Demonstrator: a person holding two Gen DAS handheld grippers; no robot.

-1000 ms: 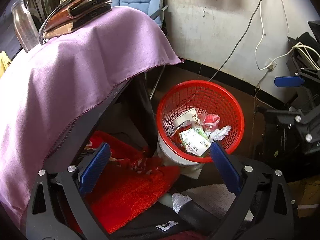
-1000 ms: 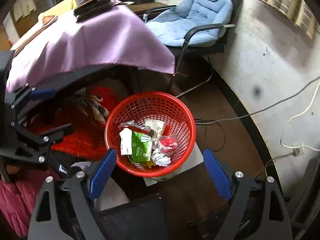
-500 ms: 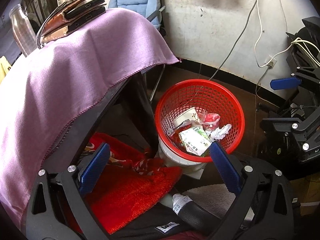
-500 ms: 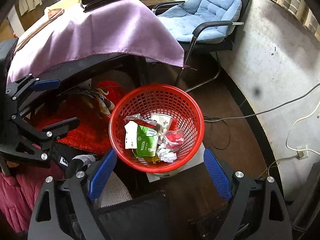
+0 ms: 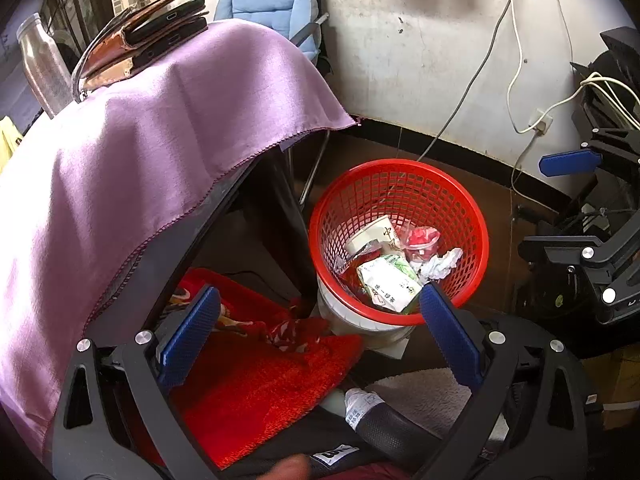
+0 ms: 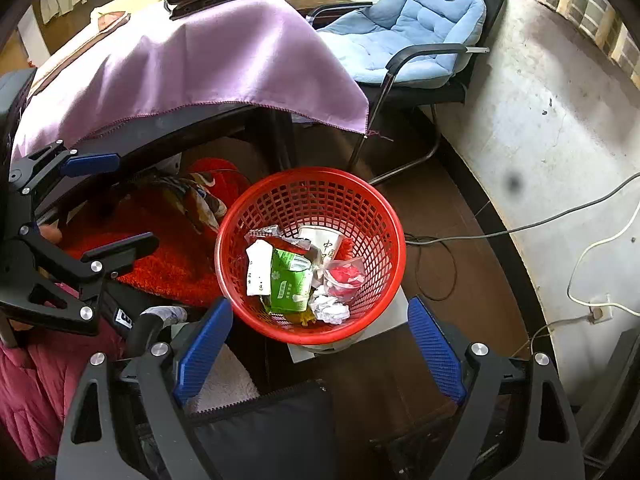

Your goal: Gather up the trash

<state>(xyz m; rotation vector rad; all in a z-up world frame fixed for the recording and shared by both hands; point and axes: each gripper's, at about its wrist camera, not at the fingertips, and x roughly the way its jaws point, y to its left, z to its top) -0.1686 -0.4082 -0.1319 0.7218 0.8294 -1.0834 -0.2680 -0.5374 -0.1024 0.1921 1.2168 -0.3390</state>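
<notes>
A red mesh basket (image 5: 400, 166) (image 6: 312, 173) stands on the floor beside the table and holds trash. Inside lie a green-and-white packet (image 5: 388, 284) (image 6: 290, 284), a paper cup (image 5: 376, 234) (image 6: 325, 245), a clear cup with red bits (image 5: 420, 240) (image 6: 344, 276) and a crumpled tissue (image 5: 440, 265) (image 6: 330, 308). My left gripper (image 5: 318, 290) (image 6: 120, 204) hangs open and empty, left of the basket and above a red mat. My right gripper (image 6: 320, 304) (image 5: 560, 204) is open and empty, over the basket's near rim.
A purple cloth (image 5: 160, 128) covers the table, with stacked phones and wallets (image 5: 156, 40) and a metal bottle (image 5: 42, 68) on top. A blue cushioned chair (image 6: 404, 36) stands by the wall. Cables (image 6: 520, 226) trail over the floor. The red mat (image 5: 256, 384) lies under the table.
</notes>
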